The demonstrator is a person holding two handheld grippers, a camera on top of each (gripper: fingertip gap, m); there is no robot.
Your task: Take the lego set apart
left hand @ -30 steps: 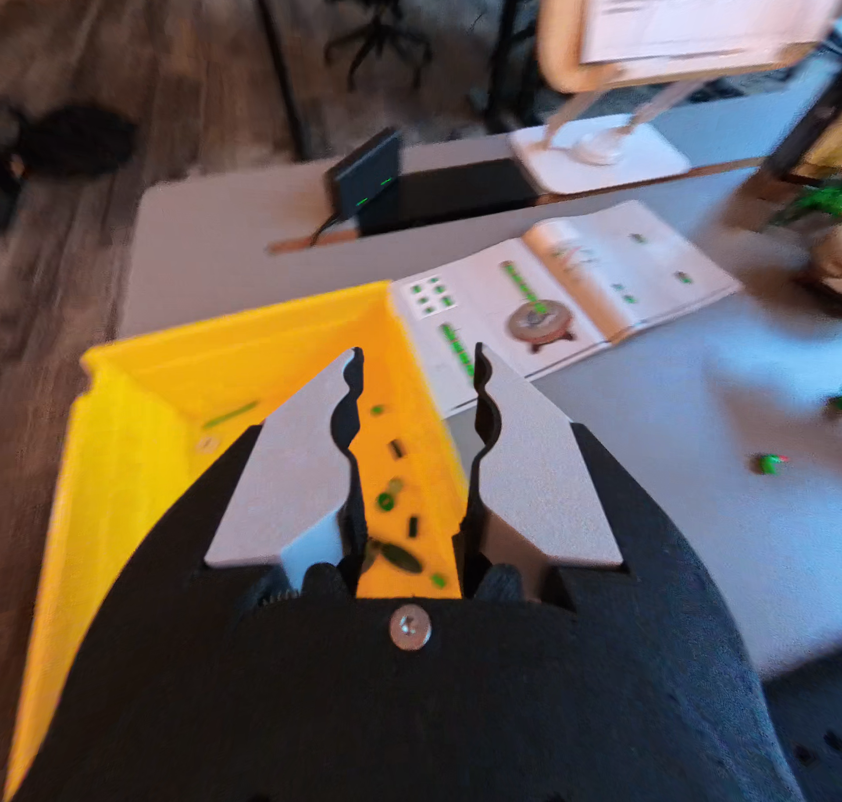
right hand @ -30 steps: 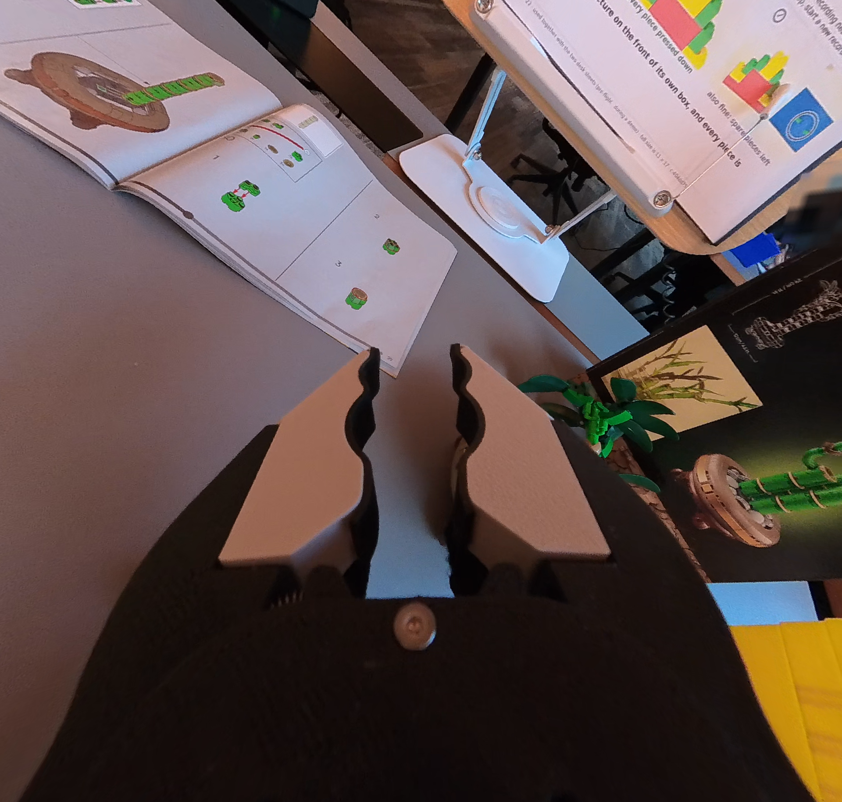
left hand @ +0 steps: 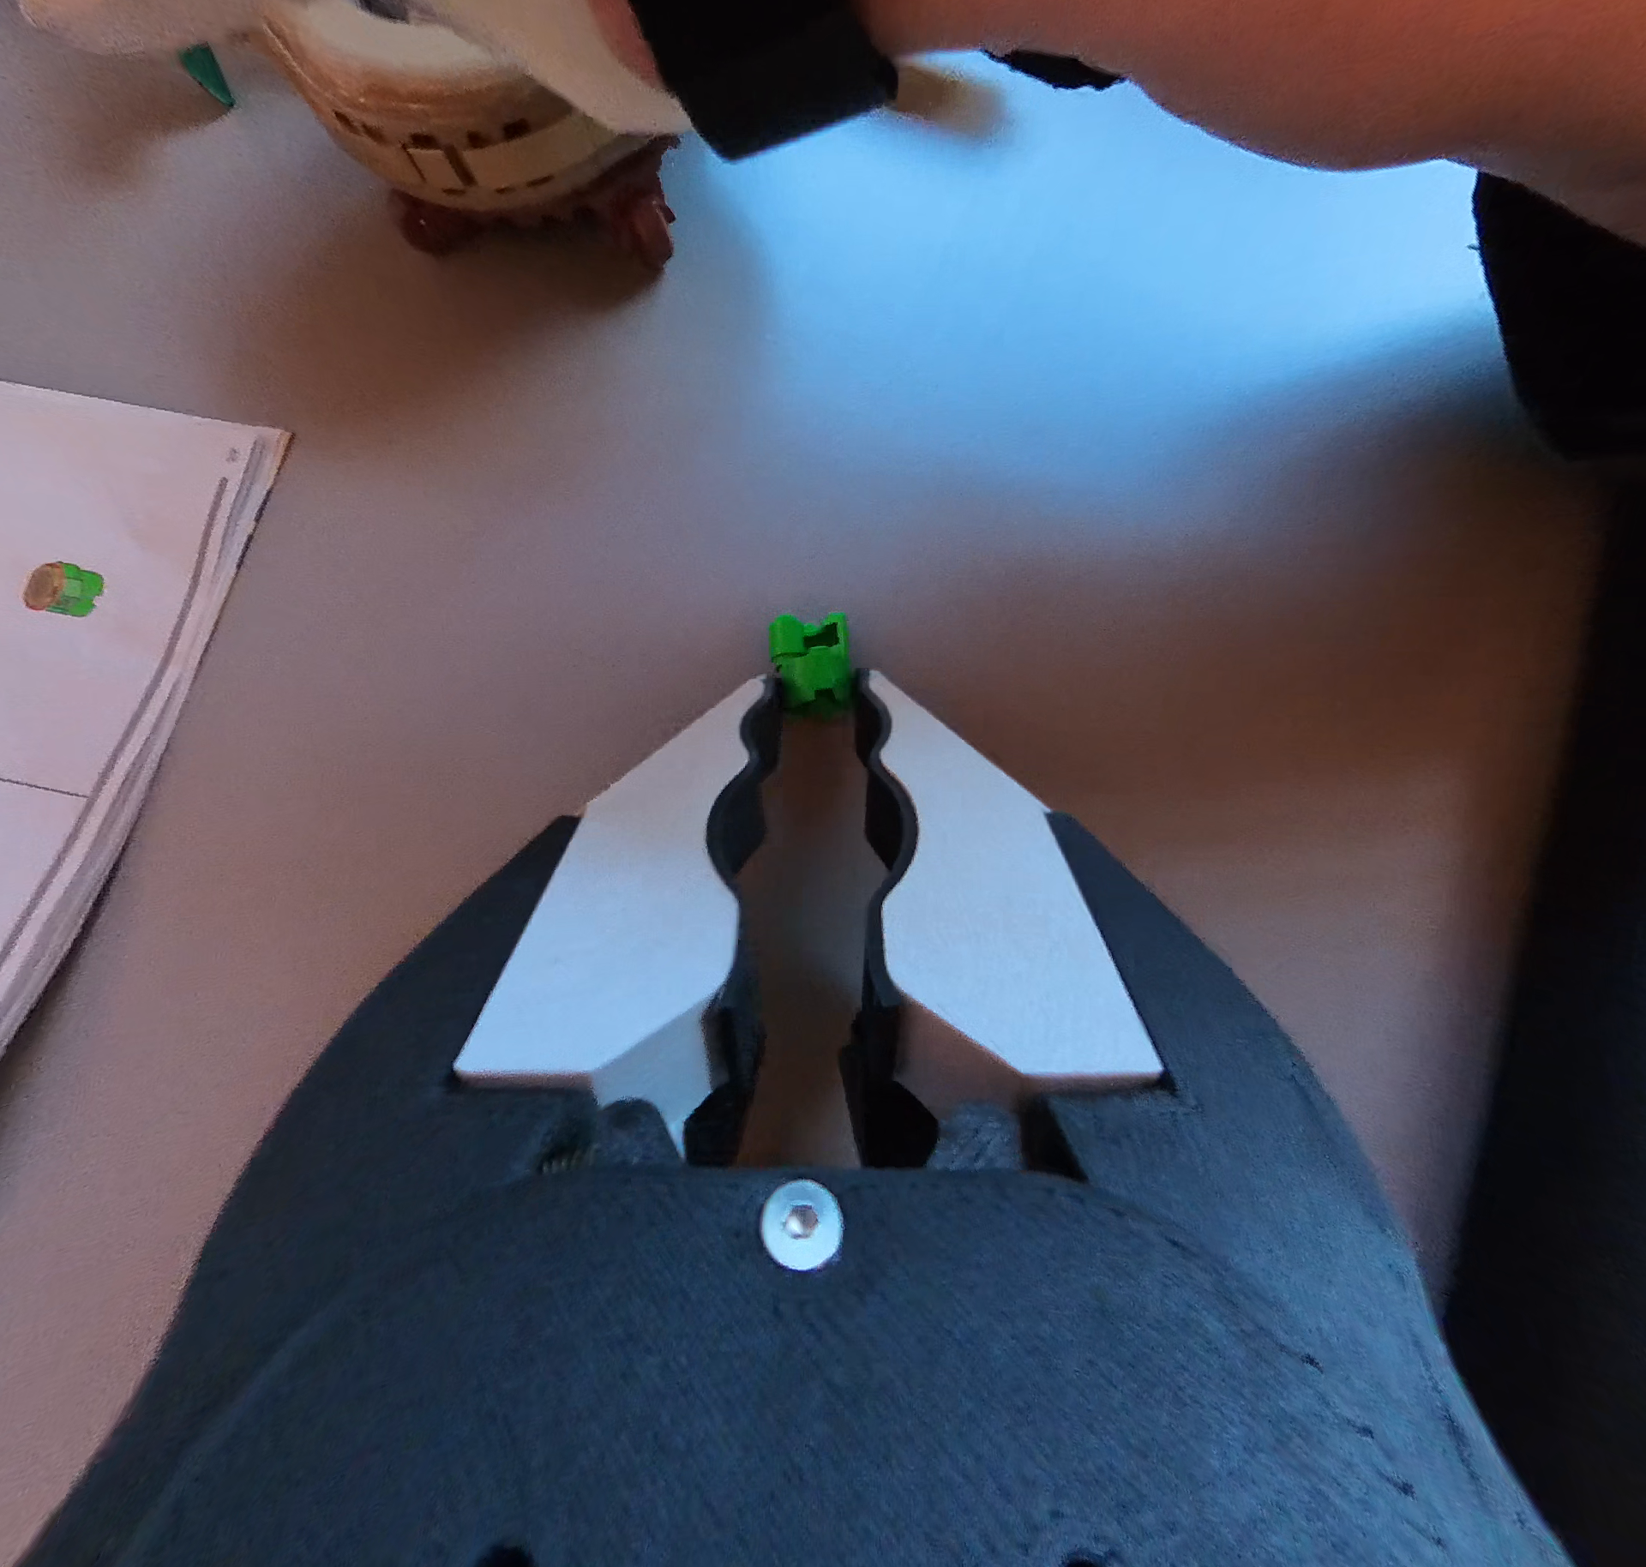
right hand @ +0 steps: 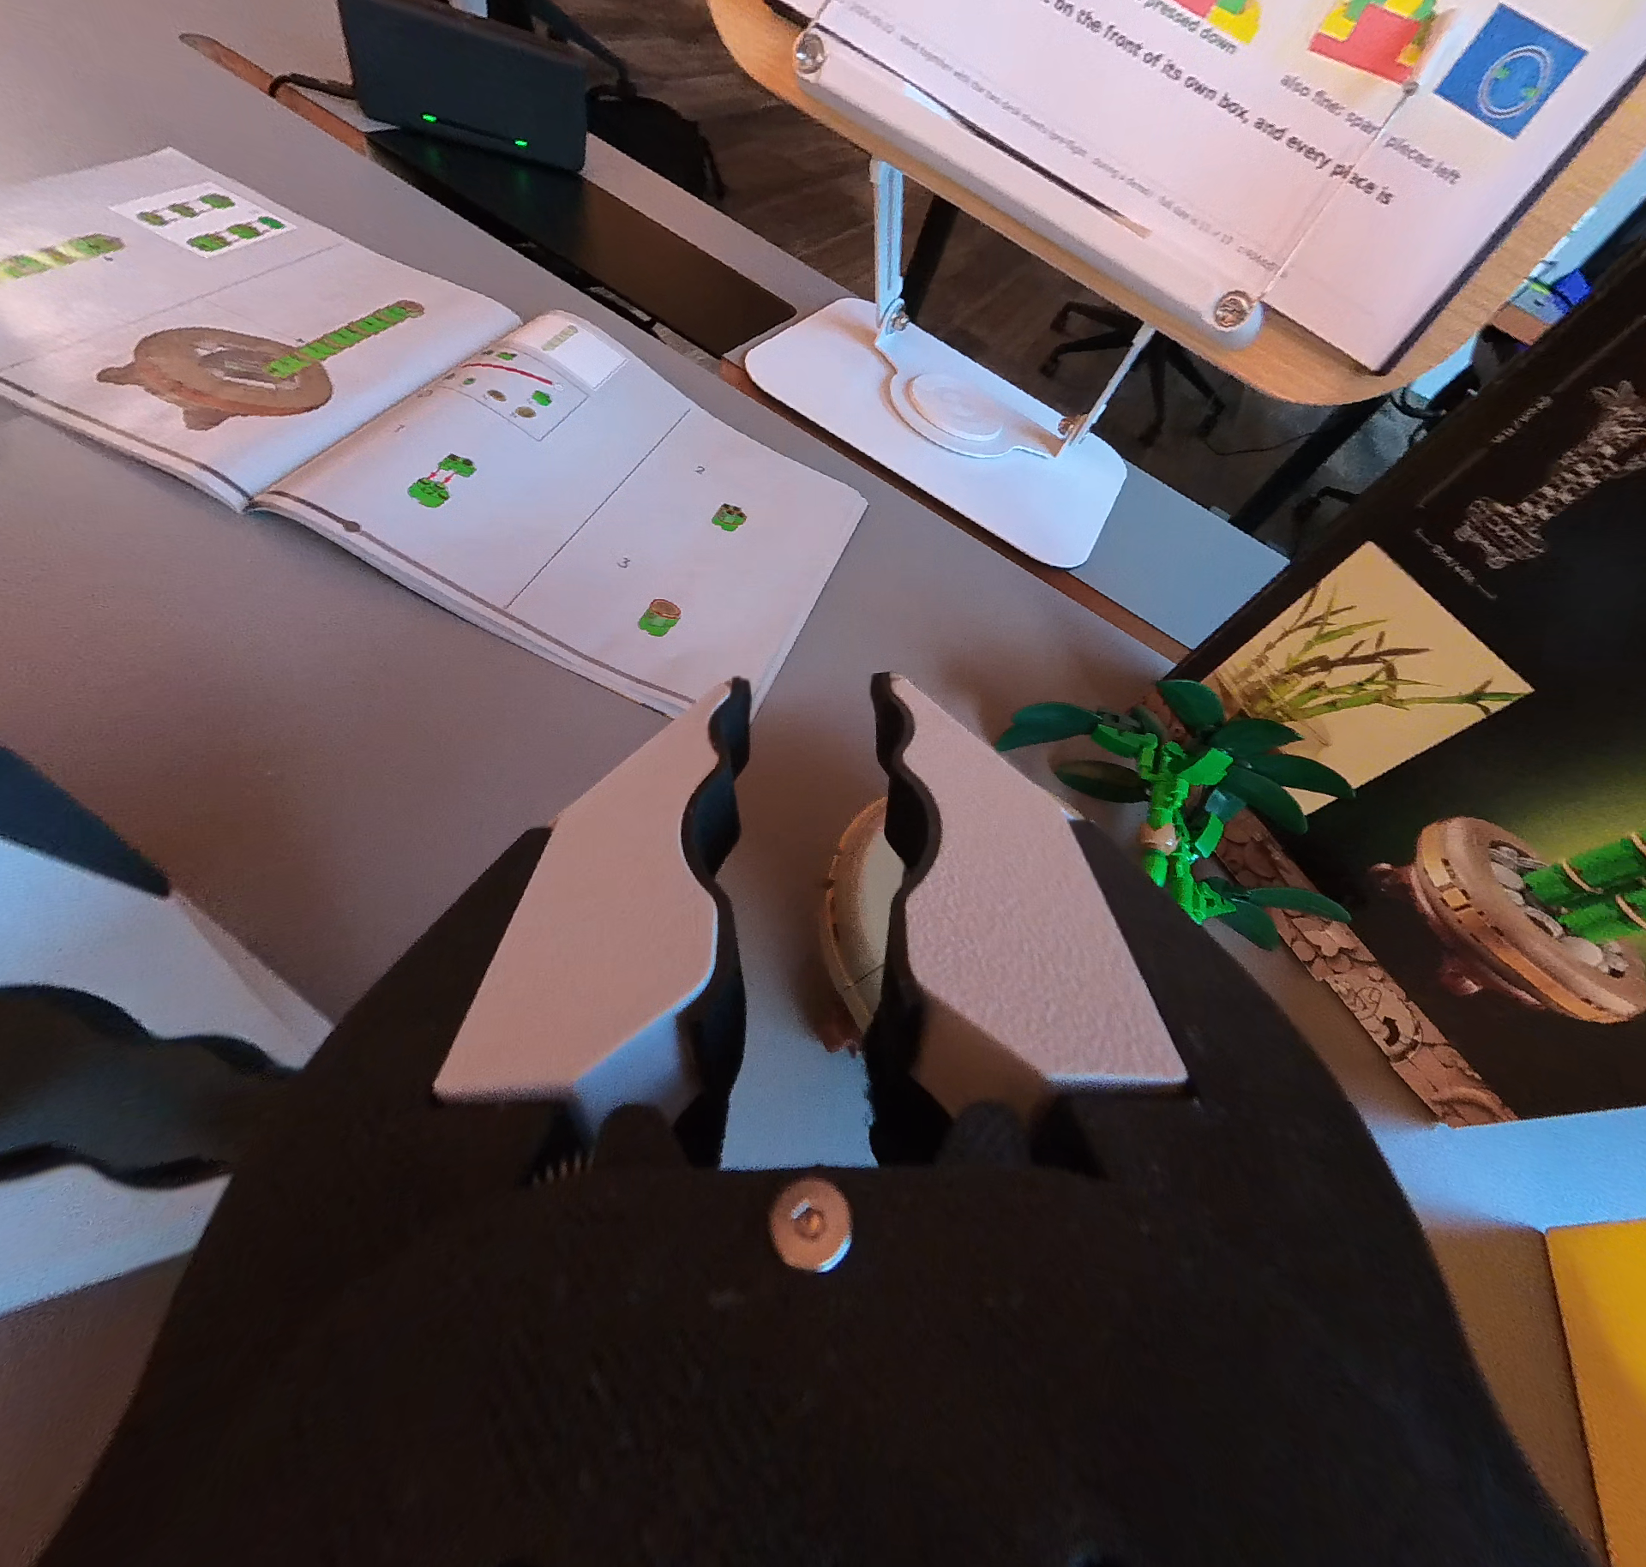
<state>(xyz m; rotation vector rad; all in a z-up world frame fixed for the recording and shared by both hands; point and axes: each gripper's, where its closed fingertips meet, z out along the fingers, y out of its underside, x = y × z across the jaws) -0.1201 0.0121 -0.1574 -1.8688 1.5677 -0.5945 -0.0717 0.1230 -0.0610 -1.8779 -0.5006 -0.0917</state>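
Lego set: you have two parts in view; a small bright green piece (left hand: 807,663) with notched edges, and a round tan pot (left hand: 463,135) on dark brown feet, with a leafy green bamboo sprig (right hand: 1185,798) beside it in the right wrist view
Where it sits: in the left wrist view the green piece is at the centre, on the grey table (left hand: 1069,473); the pot lies at 11 o'clock, well apart from the piece; in the right wrist view the pot (right hand: 857,901) shows just past your right fingers and the sprig at 3 o'clock
Left gripper (left hand: 809,689): you have it pinched narrow on the green piece, fingertips touching its two sides (most of the piece sticks out beyond the tips)
Right gripper (right hand: 809,698): your fingers stand apart with nothing between them; bare table shows through the gap
Only the left wrist view shows: the held piece; a blurred forearm with a black strap (left hand: 766,28) across 12 to 2 o'clock; only a corner of the instruction booklet (left hand: 107,634) at 9 o'clock
Only the right wrist view shows: the booklet (right hand: 499,491) lying open at 10 o'clock; a sheet on a white stand (right hand: 962,420) at 1 o'clock; a dark box (right hand: 1470,794) with bamboo pictures at 3 o'clock; a black device (right hand: 463,72) with green lights at 11 o'clock; a yellow corner (right hand: 1599,1364) at 4 o'clock
Writing: the sheet and box carry print, and the booklet has step numbers; no brand mark shows clearly
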